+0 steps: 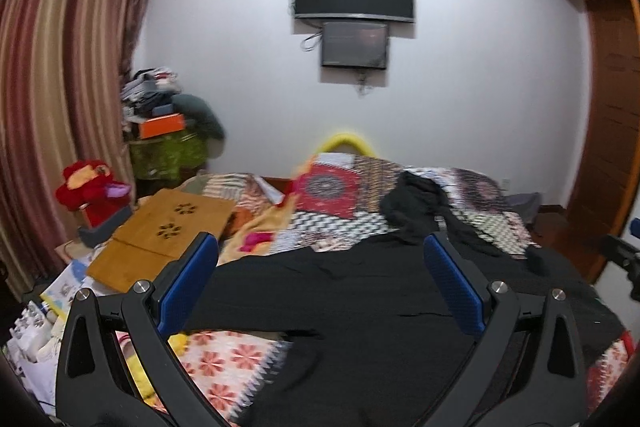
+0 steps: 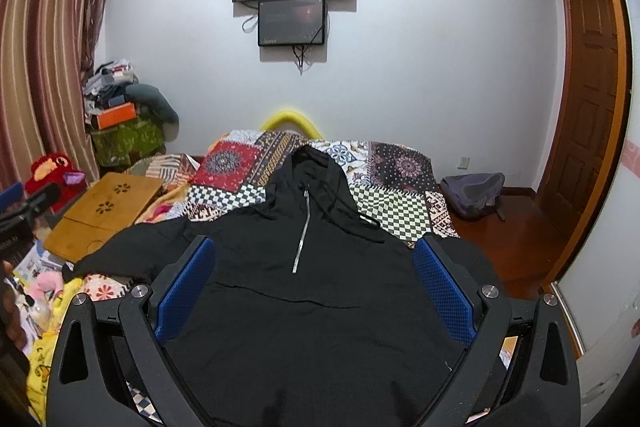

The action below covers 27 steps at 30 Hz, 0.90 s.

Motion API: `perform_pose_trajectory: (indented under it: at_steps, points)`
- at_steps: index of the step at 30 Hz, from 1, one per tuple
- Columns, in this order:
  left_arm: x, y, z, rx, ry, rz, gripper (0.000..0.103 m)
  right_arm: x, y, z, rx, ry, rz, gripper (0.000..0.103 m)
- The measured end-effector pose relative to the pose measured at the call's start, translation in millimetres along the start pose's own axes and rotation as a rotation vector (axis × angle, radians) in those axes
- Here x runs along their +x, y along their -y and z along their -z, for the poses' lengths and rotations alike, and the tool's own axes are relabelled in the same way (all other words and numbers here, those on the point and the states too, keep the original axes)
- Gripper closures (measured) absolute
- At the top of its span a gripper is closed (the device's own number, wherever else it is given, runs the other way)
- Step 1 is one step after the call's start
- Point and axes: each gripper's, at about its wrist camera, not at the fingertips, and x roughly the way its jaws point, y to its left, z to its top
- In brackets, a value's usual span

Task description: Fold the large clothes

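On the left, our left gripper (image 1: 320, 259) hovers with its blue fingers spread wide and empty over the sleeve side of the black hoodie (image 2: 304, 267), which lies spread front-up on the patchwork bedspread (image 2: 384, 203), hood toward the wall. Our right gripper (image 2: 314, 259) hangs equally wide and empty above the chest. We judge the fold not yet begun; next we need to pinch a sleeve (image 2: 120, 251) or side edge and carry it across the zipper (image 2: 302, 231).

Matt black cloth hoodie (image 2: 304, 307) with shiny metal zip (image 2: 303, 231) on patterned cloth quilt (image 2: 400, 211)
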Motion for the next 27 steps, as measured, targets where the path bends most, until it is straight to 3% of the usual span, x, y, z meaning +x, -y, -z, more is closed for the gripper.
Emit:
perform_pose_trajectory:
  at_steps: [8,16,22,27]
  points:
    - [53,-87,33,-0.116,-0.146,-0.118,0.0,44,-10,5,-0.035,-0.125,0.021,0.004]
    - [107,-196,103,-0.438,-0.411,-0.11,0.0,79,-21,19,-0.055,-0.266,0.016,0.004]
    - [141,-262,155,-0.731,-0.517,-0.007,0.0,97,-29,25,-0.091,-0.325,0.026,0.004]
    - [174,-293,187,-0.932,-0.566,0.121,0.012,105,-34,26,-0.117,-0.344,0.042,0.004]
